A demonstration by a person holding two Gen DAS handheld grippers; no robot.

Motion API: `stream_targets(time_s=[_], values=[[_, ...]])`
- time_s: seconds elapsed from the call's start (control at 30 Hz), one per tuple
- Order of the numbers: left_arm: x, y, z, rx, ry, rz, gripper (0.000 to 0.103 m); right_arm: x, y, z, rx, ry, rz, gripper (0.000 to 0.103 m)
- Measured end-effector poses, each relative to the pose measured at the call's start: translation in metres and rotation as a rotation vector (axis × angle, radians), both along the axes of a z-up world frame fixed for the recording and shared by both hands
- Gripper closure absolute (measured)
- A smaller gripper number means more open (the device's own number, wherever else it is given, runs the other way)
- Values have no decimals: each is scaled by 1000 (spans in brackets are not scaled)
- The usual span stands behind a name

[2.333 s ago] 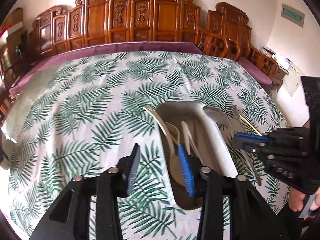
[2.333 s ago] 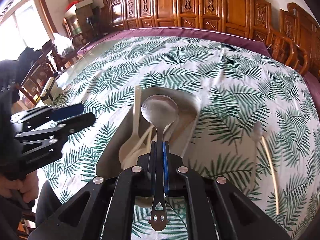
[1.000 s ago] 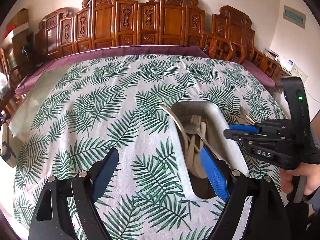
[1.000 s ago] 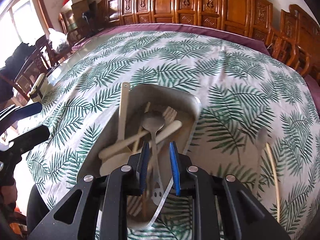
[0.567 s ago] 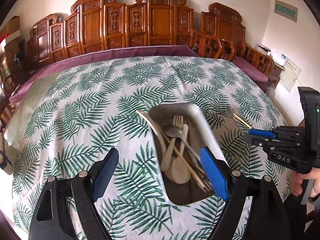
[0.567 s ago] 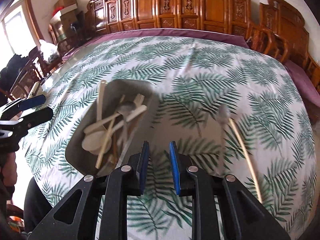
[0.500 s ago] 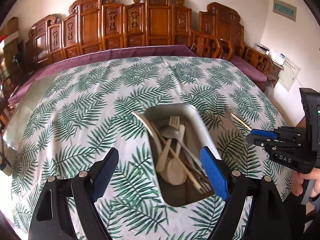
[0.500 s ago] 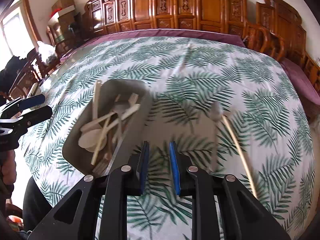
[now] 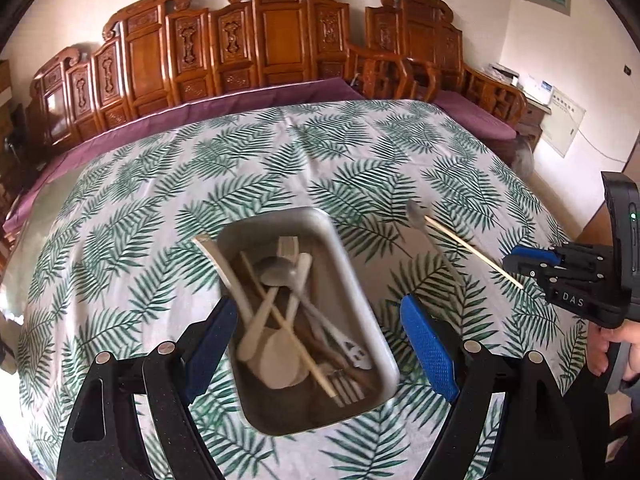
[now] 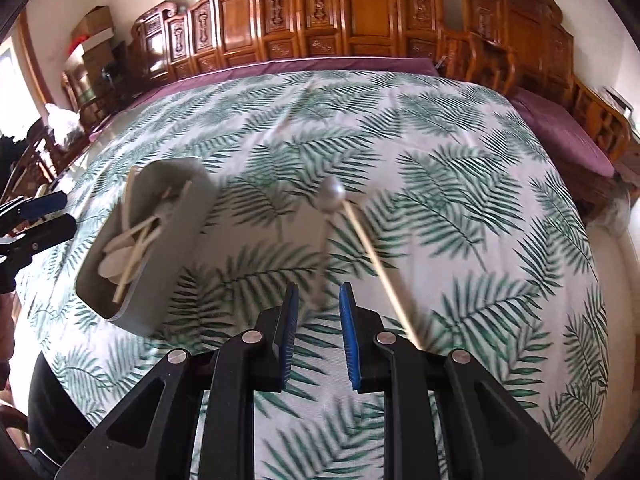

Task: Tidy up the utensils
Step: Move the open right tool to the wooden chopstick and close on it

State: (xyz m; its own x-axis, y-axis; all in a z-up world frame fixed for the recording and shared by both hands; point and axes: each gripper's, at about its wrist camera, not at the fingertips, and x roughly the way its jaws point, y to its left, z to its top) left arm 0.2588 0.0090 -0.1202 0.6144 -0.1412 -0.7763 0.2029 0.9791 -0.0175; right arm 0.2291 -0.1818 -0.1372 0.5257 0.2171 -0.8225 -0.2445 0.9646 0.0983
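Palm-print tablecloth (image 9: 256, 184), carved wood chairs (image 9: 276, 36) behind

matt metal tray (image 9: 352, 280) | glossy steel spoon (image 10: 331, 196) | cloth tablecloth (image 10: 460, 184)

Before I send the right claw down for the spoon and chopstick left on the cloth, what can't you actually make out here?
- Metal spoon: handle motion-blurred in right wrist view.
- Chopstick: near end passes behind the right claw.
- Tray: overlapping utensils hide its floor; an exact count is unclear.
- Left claw: open, straddling the tray; height above it unclear.
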Motion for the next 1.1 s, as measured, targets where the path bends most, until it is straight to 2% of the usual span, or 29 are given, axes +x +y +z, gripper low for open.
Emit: stream_targets(time_s=[0.1, 0.2, 0.4, 0.77, 0.97, 1.0, 1.03, 1.07, 1.1], values=[[4, -15, -4, 2, 9, -20, 23, 3, -17, -6, -2, 10, -18, 80], [10, -30, -8, 4, 21, -42, 23, 6, -32, -12, -7, 18, -31, 75], [22, -61, -17, 10, 38, -92, 23, 22, -47, -29, -34, 43, -18, 75], [36, -92, -37, 33, 83, -138, 23, 59, -26, -60, -76, 104, 104, 75], [39, -97, -47, 40, 107, -144, 23, 67, -13, -65, -141, 92, 156, 75], [39, -97, -49, 41, 111, -144, 23, 68, -12, -65, -142, 94, 159, 76], [40, -99, -50, 42, 115, -144, 23, 68, -13, -65, -138, 101, 164, 88], [41, -100, -52, 43, 120, -144, 23, 68, -13, -64, -145, 105, 167, 95], [41, -101, -54, 42, 124, -144, 23, 68, -13, -64, -152, 110, 170, 97]])
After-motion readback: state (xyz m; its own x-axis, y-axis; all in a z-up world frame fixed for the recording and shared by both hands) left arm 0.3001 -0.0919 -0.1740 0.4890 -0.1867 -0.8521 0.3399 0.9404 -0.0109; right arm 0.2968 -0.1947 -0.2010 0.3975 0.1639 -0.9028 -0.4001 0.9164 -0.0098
